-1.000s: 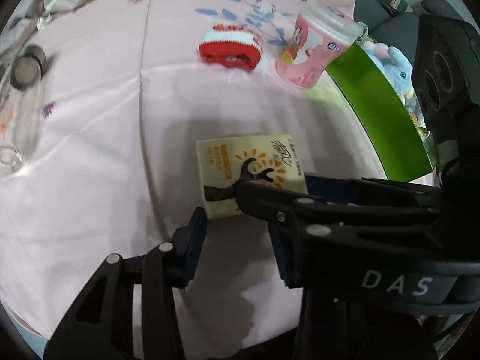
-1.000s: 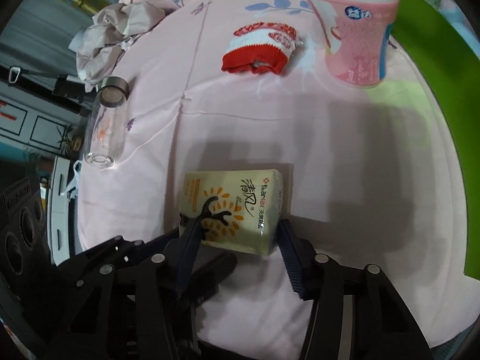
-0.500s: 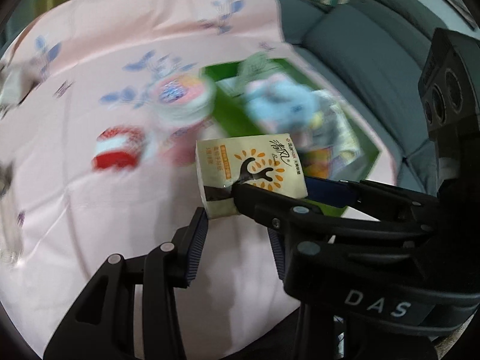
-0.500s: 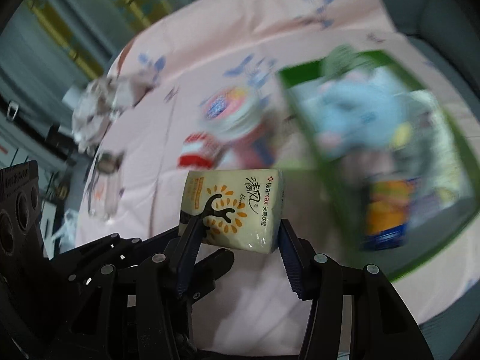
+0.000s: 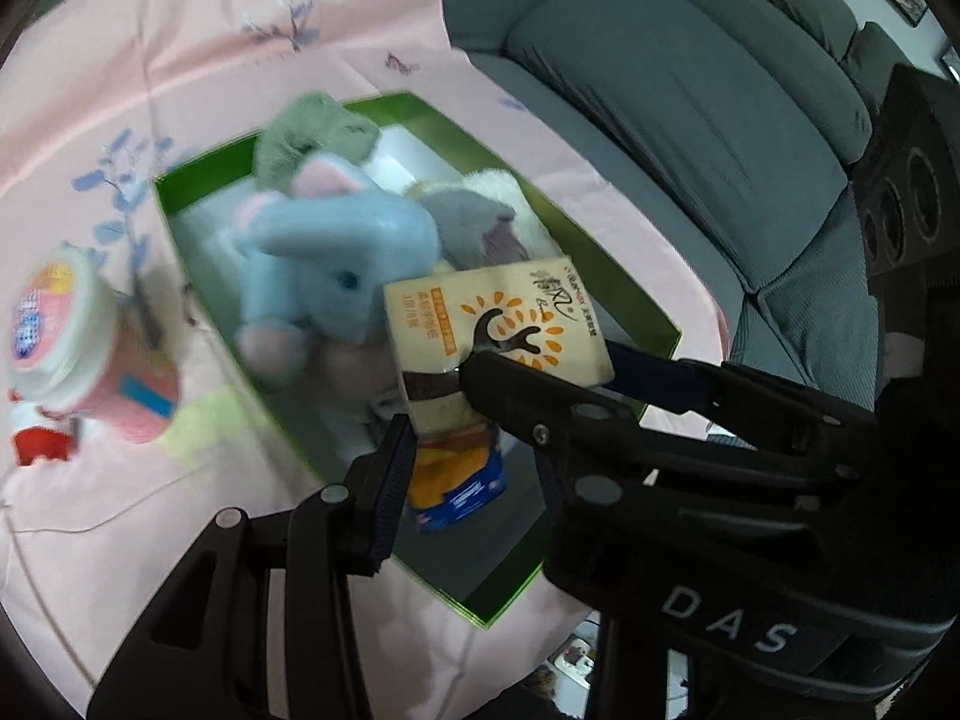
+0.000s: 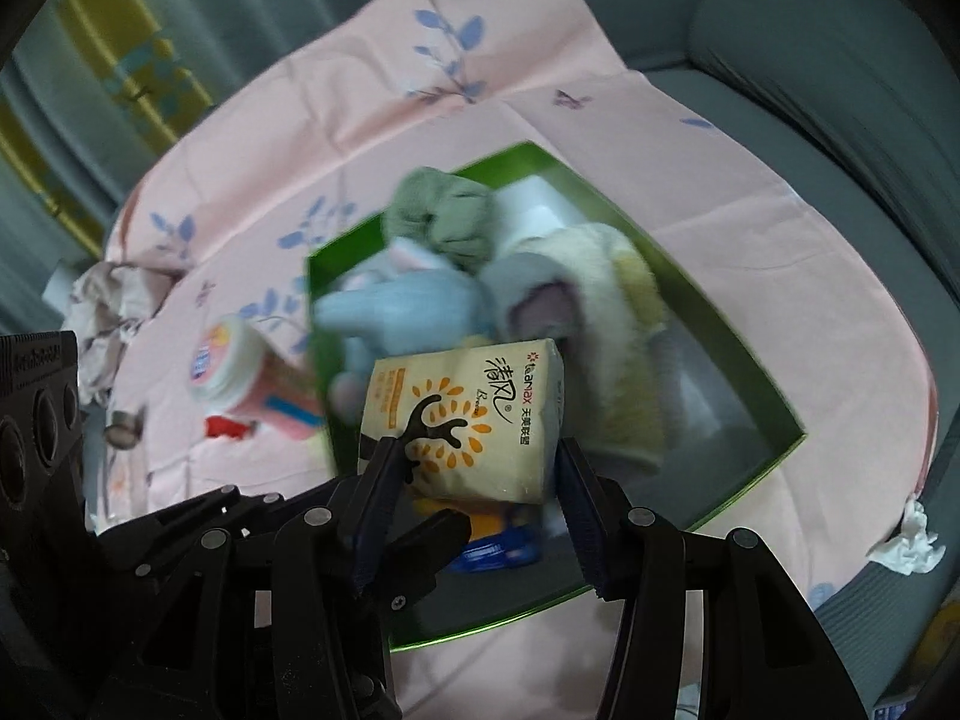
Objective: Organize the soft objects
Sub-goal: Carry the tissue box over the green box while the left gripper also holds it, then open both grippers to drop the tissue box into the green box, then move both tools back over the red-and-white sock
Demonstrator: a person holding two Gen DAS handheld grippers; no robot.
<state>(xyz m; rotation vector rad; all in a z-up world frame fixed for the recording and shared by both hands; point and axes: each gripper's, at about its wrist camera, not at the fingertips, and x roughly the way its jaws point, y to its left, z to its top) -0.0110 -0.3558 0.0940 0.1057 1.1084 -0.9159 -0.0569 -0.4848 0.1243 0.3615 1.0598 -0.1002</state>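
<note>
At the far left of the left wrist view, a pink lidded tub (image 5: 72,354) stands on the pink floral cloth (image 5: 180,42) that covers the surface, with a red and white soft item (image 5: 39,441) at its foot. Next comes the green box (image 5: 654,315), open at the top and already crowded: a blue plush elephant (image 5: 336,264), a grey-green plush (image 5: 312,126) behind it, a cream and grey plush (image 5: 480,216) to their right, and lower down a blue and orange packet (image 5: 456,480).

The tissue pack (image 5: 498,324), cream with an orange sunburst and a dark tree figure, is held in the air over that box, above the packet. The left hand-held gripper (image 5: 474,450) is partly open and seems to bear on the pack's lower end, though the other tool's fingers hide much of the contact. The right hand-held gripper (image 6: 474,492) is closed to the pack's width, its blue pads pressing on both sides of the tissue pack (image 6: 462,420).

Right of the box, the cloth ends at a grey sofa (image 5: 690,90). In the right wrist view a crumpled white tissue (image 6: 909,546) lies at the cloth's right edge.
</note>
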